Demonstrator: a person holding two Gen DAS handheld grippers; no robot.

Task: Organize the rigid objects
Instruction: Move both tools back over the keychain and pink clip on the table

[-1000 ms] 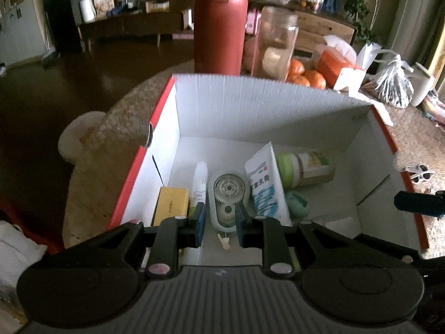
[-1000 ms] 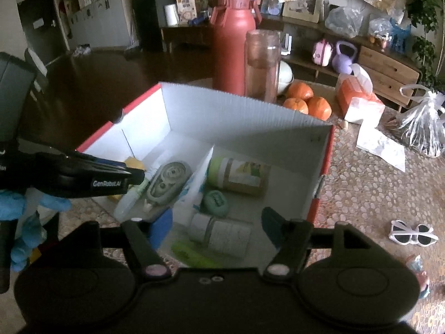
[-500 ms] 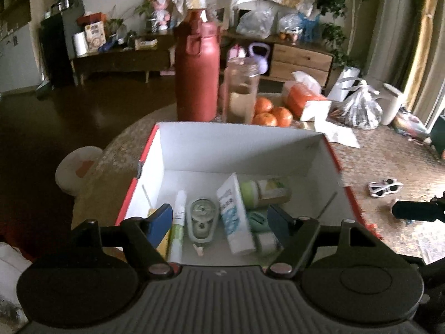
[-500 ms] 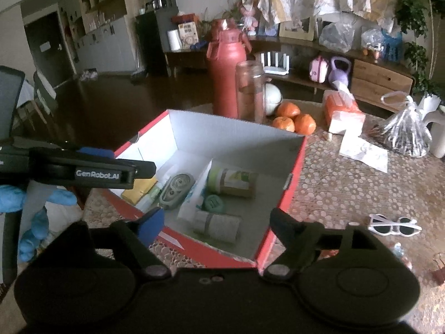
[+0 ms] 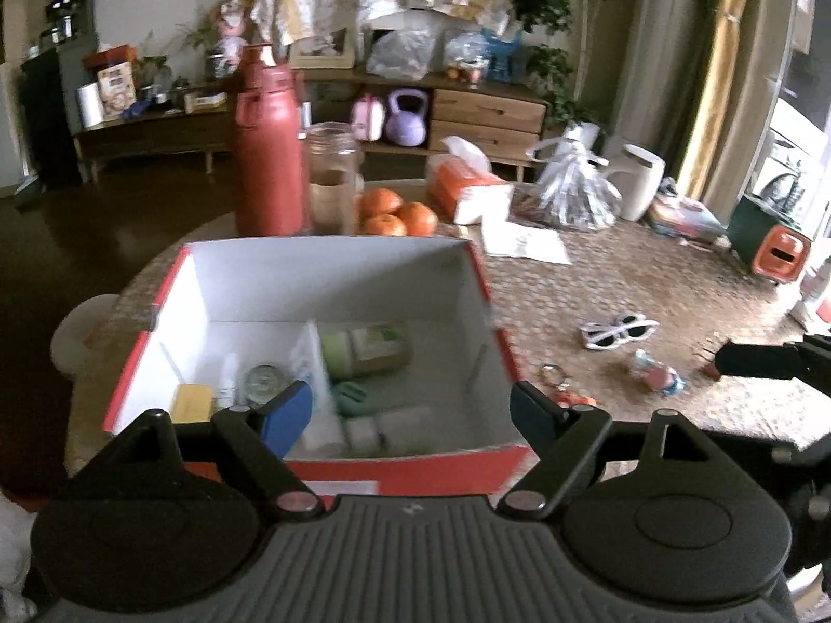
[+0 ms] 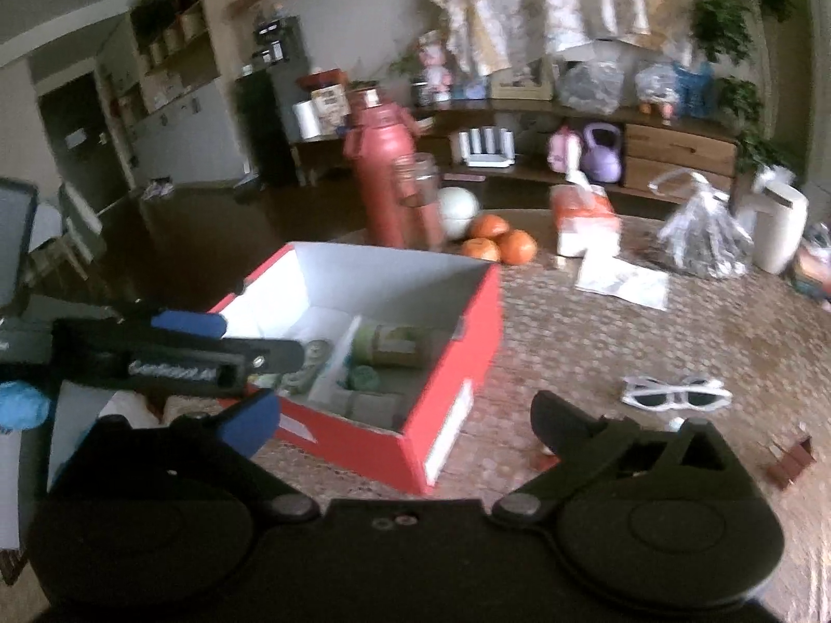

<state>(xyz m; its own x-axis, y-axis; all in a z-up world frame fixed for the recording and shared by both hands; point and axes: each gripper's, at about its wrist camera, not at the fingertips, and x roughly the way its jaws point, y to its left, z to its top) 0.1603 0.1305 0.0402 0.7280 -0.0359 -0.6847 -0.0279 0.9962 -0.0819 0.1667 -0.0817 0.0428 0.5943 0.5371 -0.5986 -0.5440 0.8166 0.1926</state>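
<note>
Both of your grippers hang over the near edge of the red cardboard box with the white inside (image 5: 332, 280), and both sets of jaws have just been opening; they now stand wide apart with nothing between them. The left gripper (image 5: 410, 410) looks into the box, the right gripper (image 6: 405, 415) sits off its near corner.

The task's things are split. In the box lie a green-capped jar (image 5: 363, 350) on its side, a round tape dispenser (image 5: 262, 379), a yellow flat block (image 5: 192, 402) and a white divider card (image 5: 311, 358). Loose on the bench (image 5: 623, 280) remain the white-framed sunglasses (image 5: 618, 329), a small pink and blue item (image 5: 652, 374) and a key ring (image 5: 553, 374).

What could go wrong, in my judgement: the two grippers are close together, so if you swing either one across toward the loose pieces, they may knock. The sunglasses are thin and low, so a shallow approach could push them along the textured bench rather than pinch them. Dropping more in carelessly could tip the divider card, which already leans.

The left view shows you the box floor and the key ring just beside the box's right wall. The right view hides most of that floor behind the box wall, but it shows you the box's red outer side (image 6: 457, 353), a small dark red clip (image 6: 792, 459) far right, and your left gripper from the side, with a blue-gloved hand (image 6: 21, 405) behind it.
</note>
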